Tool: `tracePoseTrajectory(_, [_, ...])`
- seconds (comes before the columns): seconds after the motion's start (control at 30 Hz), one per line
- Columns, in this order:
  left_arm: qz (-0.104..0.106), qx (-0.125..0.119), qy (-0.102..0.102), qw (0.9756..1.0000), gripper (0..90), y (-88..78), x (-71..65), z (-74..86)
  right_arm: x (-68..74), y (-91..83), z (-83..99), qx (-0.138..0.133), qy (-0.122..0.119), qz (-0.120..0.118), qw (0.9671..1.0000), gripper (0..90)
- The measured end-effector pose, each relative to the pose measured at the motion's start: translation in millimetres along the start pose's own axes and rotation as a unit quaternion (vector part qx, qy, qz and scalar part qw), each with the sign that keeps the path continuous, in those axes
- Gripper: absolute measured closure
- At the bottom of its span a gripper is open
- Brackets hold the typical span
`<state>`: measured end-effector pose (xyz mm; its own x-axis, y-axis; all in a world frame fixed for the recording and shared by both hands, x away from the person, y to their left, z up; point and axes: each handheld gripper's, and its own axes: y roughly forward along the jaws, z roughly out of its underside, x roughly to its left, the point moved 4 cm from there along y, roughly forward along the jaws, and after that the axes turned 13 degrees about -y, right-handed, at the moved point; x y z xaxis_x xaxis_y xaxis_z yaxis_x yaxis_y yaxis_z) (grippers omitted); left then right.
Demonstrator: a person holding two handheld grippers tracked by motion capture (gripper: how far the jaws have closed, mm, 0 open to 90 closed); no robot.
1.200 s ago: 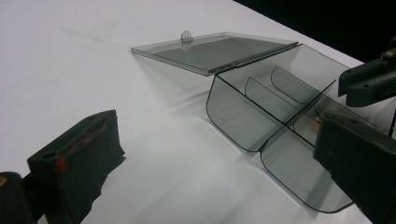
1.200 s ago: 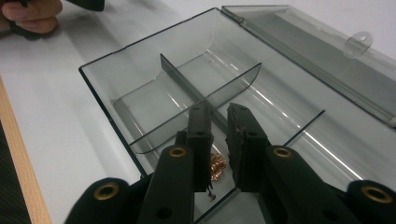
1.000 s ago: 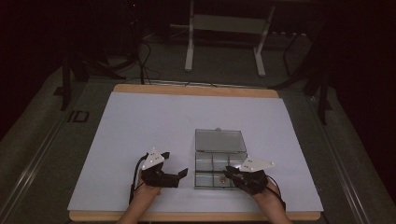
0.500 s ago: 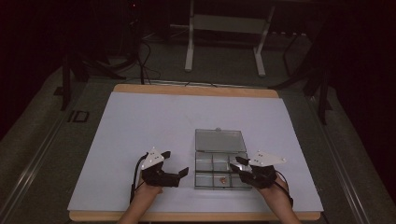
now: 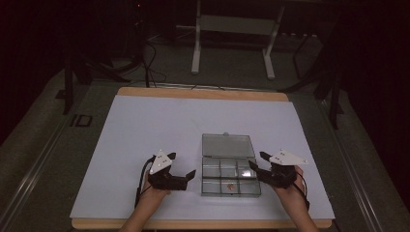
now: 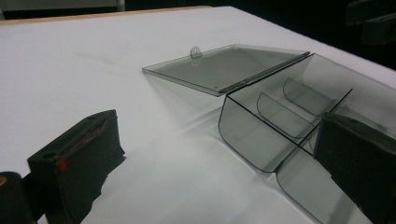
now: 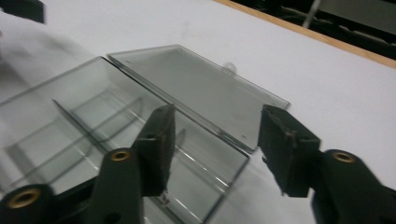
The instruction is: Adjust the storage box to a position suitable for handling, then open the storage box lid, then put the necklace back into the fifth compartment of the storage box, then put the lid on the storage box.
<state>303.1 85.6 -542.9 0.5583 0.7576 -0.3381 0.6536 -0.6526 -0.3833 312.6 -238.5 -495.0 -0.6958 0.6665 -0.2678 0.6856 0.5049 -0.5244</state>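
A clear compartment box (image 5: 231, 176) is seen on the white surface (image 5: 145, 125), close to the near edge and a little right of its middle. Its lid (image 5: 228, 145) is laid open and flat on the surface behind the tray, toward the far edge, joined along the hinge. A small reddish item (image 5: 230, 184) is seen in one of the near compartments; what it is cannot be told.

Wide open room is offered across the far half of the surface and toward the left edge. Less room is left at the near edge, where both forearms come in, and a moderate strip of surface is left between the box and the right edge.

The left hand-held gripper (image 5: 191, 175) is held just beside the left wall of the box, its jaws spread wide with nothing between them; in the left gripper view one jaw stands before the box's curved wall, but contact cannot be made out. The right hand-held gripper (image 5: 255, 167) is placed at the right wall of the box. Its jaws have just been opening and are seen well apart in the right gripper view, above the box's corner near the hinge, with nothing clamped.
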Motion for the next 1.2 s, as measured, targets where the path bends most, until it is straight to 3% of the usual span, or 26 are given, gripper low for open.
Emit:
tracePoseTrajectory(0.07, [-0.002, 0.008, 0.007, 0.9999, 1.4, 2.8, 1.0, -0.8, -6.1, -0.3, 3.5, 0.007, 0.023, 0.016, 0.9996, 39.4])
tracePoseTrajectory(0.17, [0.0, 0.01, 0.006, 0.9999, 1.4, 4.8, 2.3, -2.9, -9.3, -1.4, 4.4, 0.0, 0.029, 0.013, 0.9995, 41.9])
tracePoseTrajectory(0.37, [0.012, 0.008, 0.001, 0.9999, 1.4, 12.5, 0.0, -13.2, -14.5, -1.6, 4.8, 0.008, 0.014, 0.024, 0.9996, 43.1])
tracePoseTrajectory(0.7, [0.037, 0.017, -0.025, 0.9989, 1.4, 25.9, -4.4, -27.1, -18.3, 0.7, 4.6, 0.006, 0.023, 0.022, 0.9995, 41.7])
tracePoseTrajectory(0.9, [0.048, 0.029, -0.029, 0.998, 1.4, 30.5, -7.7, -33.5, -20.4, 2.9, 4.1, 0.0, 0.031, 0.025, 0.9992, 41.6])
tracePoseTrajectory(1.2, [0.039, 0.052, -0.019, 0.9977, 1.4, 39.1, -12.2, -40.4, -26.6, 7.9, 4.1, -0.002, 0.039, 0.034, 0.9986, 40.6])
